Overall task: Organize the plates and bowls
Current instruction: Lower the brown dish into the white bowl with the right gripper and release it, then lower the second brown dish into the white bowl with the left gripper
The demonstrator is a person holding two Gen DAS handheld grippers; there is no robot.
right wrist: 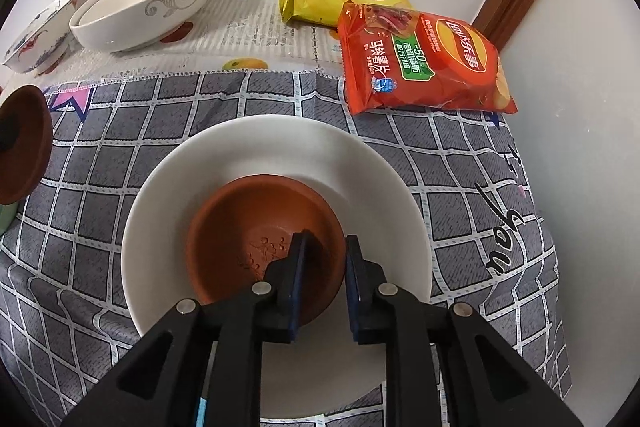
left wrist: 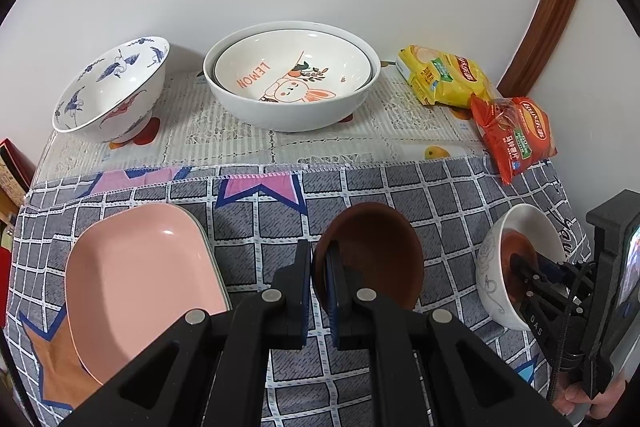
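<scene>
Fingers (left wrist: 320, 263) pinch one brown bowl's (left wrist: 376, 251) rim; right fingers (right wrist: 352, 267), spread, straddle another's (right wrist: 248, 227).

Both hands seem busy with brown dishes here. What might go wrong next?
1. The left gripper pinches its brown dish by the rim alone, tilted off the cloth, so it may slip out.
2. The right gripper straddles the second brown dish inside the white bowl; lifting could drag that bowl along.
</scene>
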